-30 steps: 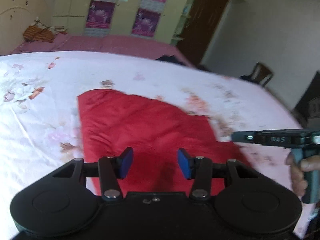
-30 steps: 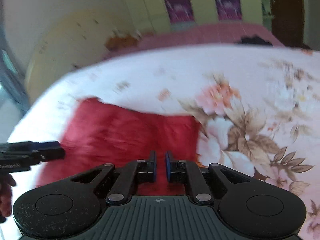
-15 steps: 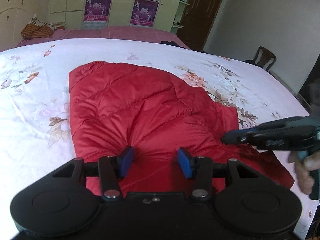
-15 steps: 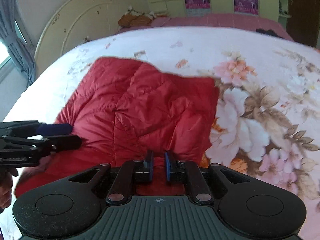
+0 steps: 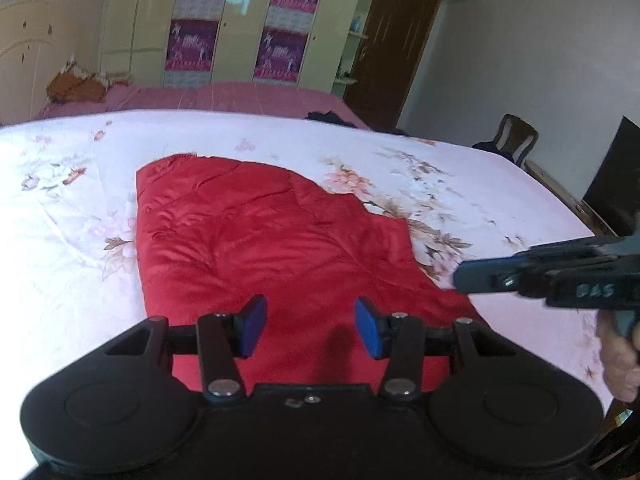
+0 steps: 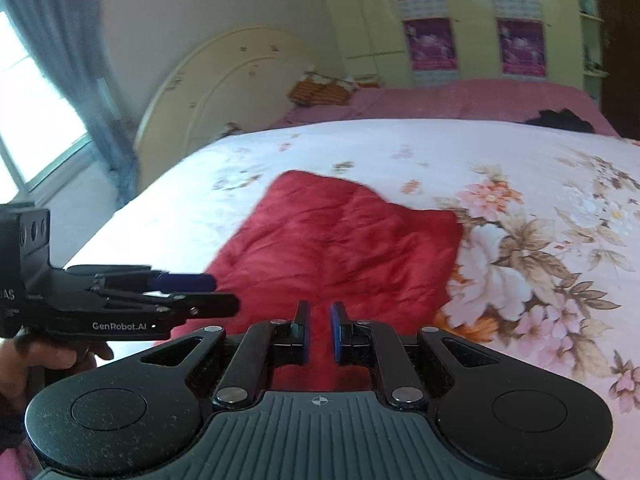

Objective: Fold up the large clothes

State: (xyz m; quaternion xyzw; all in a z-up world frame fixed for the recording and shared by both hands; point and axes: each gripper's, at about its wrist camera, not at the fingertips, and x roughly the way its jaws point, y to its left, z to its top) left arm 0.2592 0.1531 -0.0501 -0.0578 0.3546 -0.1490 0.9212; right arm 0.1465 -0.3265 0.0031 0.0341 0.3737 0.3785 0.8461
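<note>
Jacket (image 5: pixel 280 248) on bed (image 5: pixel 60 240), chair (image 5: pixel 516 136) beyond

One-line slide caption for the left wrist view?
Left tongs open above a red jacket on a floral bed.

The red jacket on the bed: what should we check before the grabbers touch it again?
1. Red quilted jacket lies on the floral bedsheet: ok.
2. Left gripper open, nothing between its pads: ok.
3. Right gripper holds nothing: ok; its jaws stand nearly together, too narrow to pinch cloth: not ok.
4. Jacket fully smooth: not ok, wrinkled.
5. Folded enough: cannot tell.
</note>
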